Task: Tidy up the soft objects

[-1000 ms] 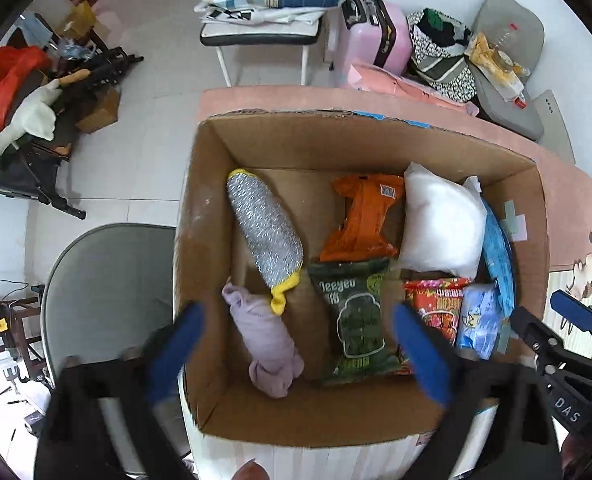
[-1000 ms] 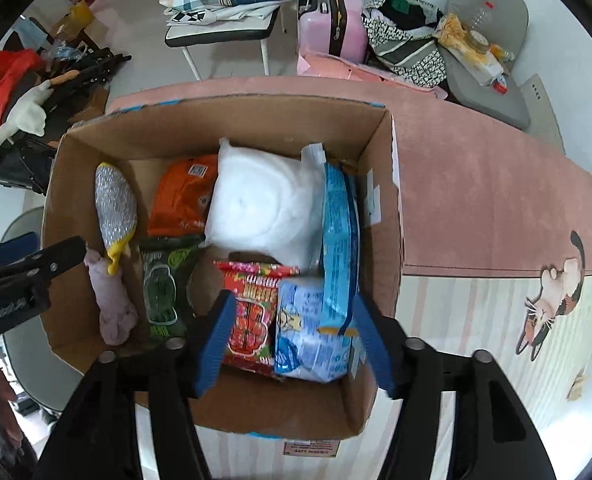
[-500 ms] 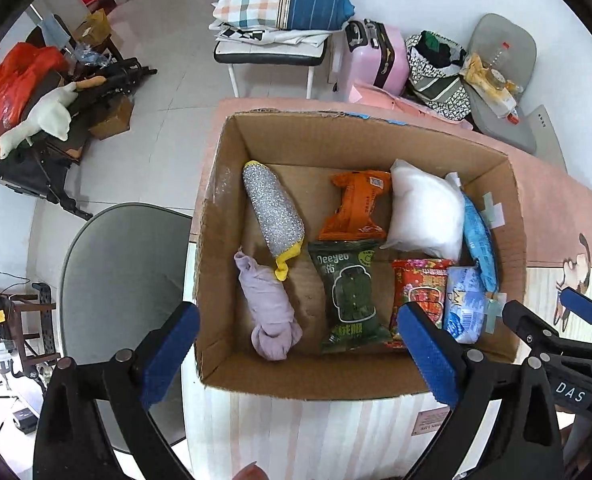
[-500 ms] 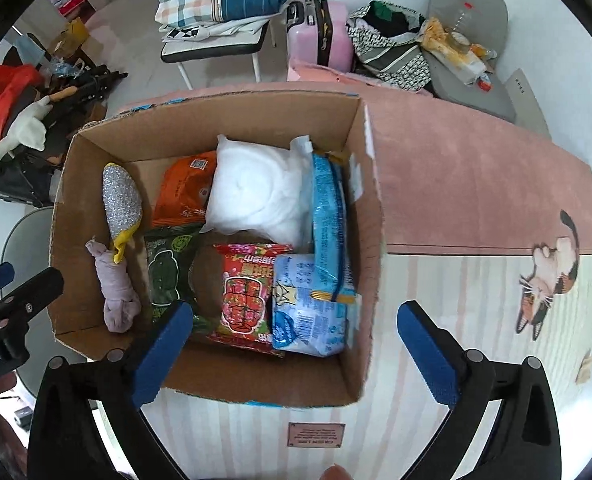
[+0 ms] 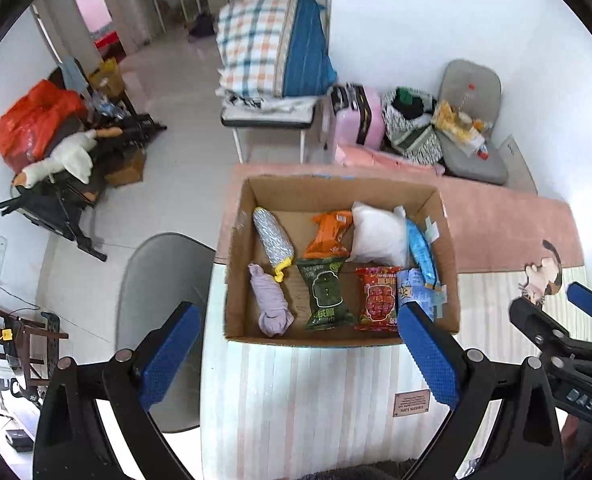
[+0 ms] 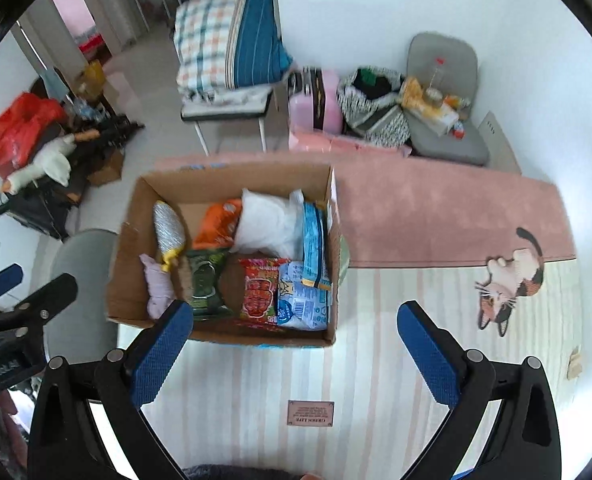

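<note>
A cardboard box (image 5: 328,188) stands on the table, also seen in the right wrist view (image 6: 231,174). It holds a silver scrubber (image 5: 272,240), a rolled lilac cloth (image 5: 271,306), an orange packet (image 5: 328,233), a green packet (image 5: 326,294), a white pillow bag (image 5: 380,234), a red packet (image 5: 378,296) and blue packets (image 5: 418,250). My left gripper (image 5: 298,354) is open and empty, above the striped mat in front of the box. My right gripper (image 6: 293,352) is open and empty, in front of the box's right corner.
The table has a striped mat (image 6: 376,360) with a cat picture (image 6: 508,280) and a pink strip (image 6: 436,208) behind. A grey chair (image 5: 155,300) stands left of the table. A stool with folded bedding (image 5: 271,60), a pink suitcase (image 5: 356,116) and a second chair stand beyond.
Both grippers have pulled back and up from the box, which now looks smaller and farther. The right gripper has opened wider. The items in the box have not moved.
</note>
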A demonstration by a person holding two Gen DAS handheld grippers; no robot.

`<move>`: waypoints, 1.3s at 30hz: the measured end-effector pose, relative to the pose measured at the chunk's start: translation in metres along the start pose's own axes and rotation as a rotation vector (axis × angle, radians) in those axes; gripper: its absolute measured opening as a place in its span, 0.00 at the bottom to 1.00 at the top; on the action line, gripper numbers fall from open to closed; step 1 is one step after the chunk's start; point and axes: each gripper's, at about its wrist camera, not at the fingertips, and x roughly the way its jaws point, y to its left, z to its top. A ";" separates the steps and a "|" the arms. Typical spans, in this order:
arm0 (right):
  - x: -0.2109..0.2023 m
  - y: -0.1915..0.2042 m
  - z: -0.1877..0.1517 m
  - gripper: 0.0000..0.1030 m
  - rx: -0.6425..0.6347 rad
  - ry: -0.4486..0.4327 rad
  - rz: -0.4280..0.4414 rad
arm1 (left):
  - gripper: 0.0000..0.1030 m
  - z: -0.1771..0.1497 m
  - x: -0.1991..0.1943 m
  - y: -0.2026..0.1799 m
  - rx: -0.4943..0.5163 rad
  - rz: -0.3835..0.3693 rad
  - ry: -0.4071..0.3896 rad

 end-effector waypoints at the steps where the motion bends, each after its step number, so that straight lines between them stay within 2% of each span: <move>1: -0.016 -0.001 -0.004 1.00 -0.001 -0.024 0.005 | 0.98 -0.002 -0.011 0.000 -0.006 0.007 -0.019; 5: -0.061 0.000 -0.018 1.00 -0.002 -0.092 0.007 | 0.98 -0.010 -0.048 0.001 -0.021 -0.009 -0.080; 11: -0.115 0.001 -0.036 1.00 -0.026 -0.152 0.020 | 0.98 -0.022 -0.087 -0.003 -0.011 -0.038 -0.123; 16: -0.151 0.002 -0.048 1.00 -0.046 -0.197 0.011 | 0.98 -0.030 -0.111 -0.008 0.014 -0.014 -0.167; 20: -0.171 0.001 -0.056 1.00 -0.057 -0.216 0.009 | 0.98 -0.036 -0.124 -0.004 -0.006 0.008 -0.200; 28: -0.178 0.002 -0.060 1.00 -0.062 -0.227 -0.018 | 0.98 -0.042 -0.119 0.002 -0.024 -0.003 -0.170; 39: -0.163 0.002 -0.051 1.00 -0.054 -0.210 -0.046 | 0.98 -0.046 -0.104 -0.002 -0.012 -0.010 -0.118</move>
